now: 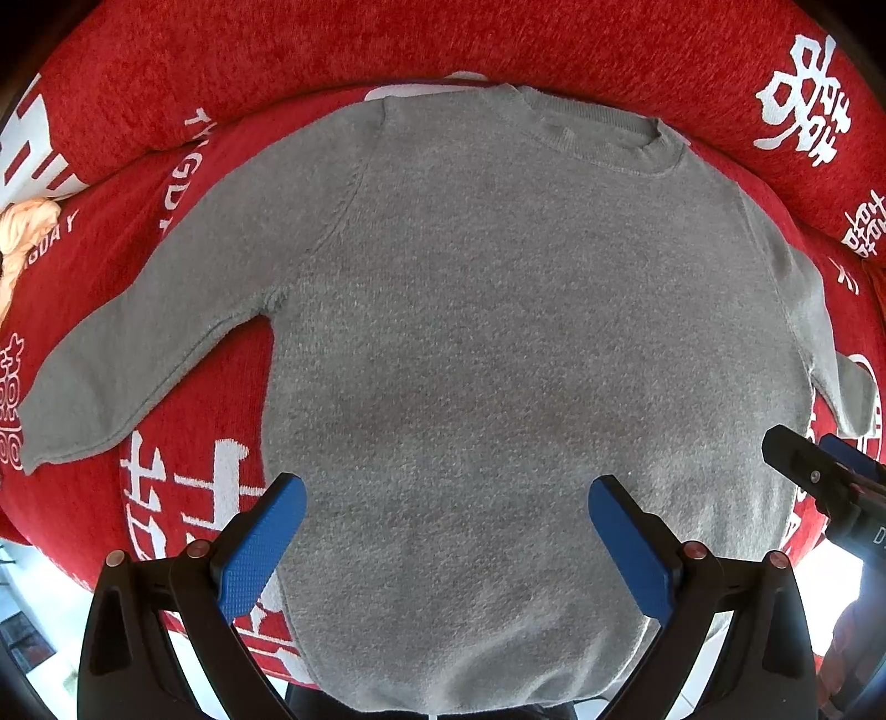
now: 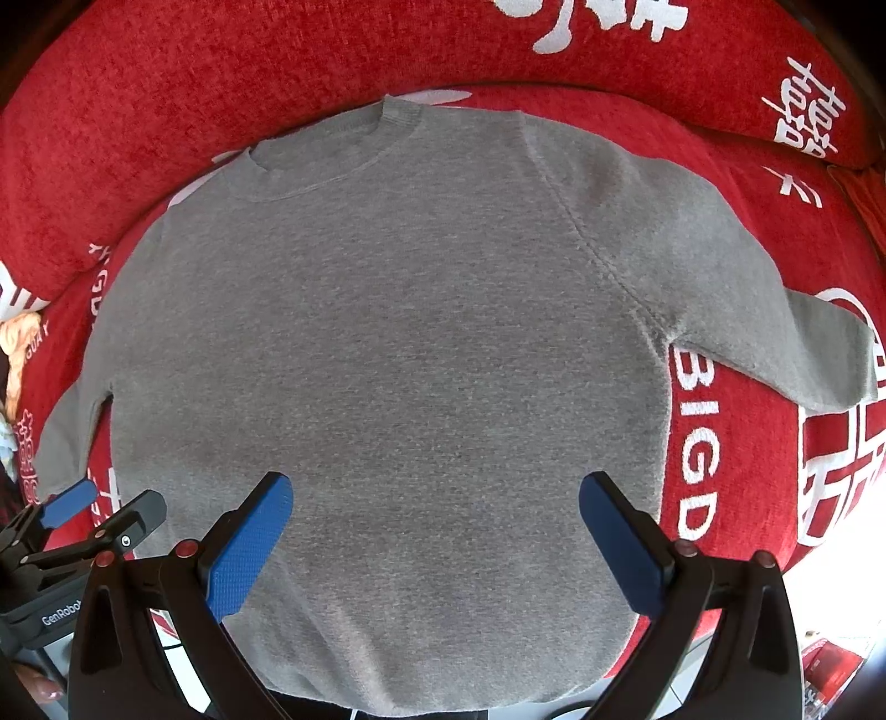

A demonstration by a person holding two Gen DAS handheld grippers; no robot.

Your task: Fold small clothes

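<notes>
A small grey sweater lies flat on a red cushion, collar away from me, hem hanging over the near edge. It also fills the right wrist view. Its left sleeve stretches down to the left; its right sleeve stretches right. My left gripper is open and empty, hovering above the lower body of the sweater. My right gripper is open and empty above the same area. Each gripper shows at the edge of the other's view: the right one and the left one.
The red sofa seat cushion with white lettering carries the sweater. A red backrest rises behind the collar. A pale orange object lies at the far left. A pale floor shows below the cushion's front edge.
</notes>
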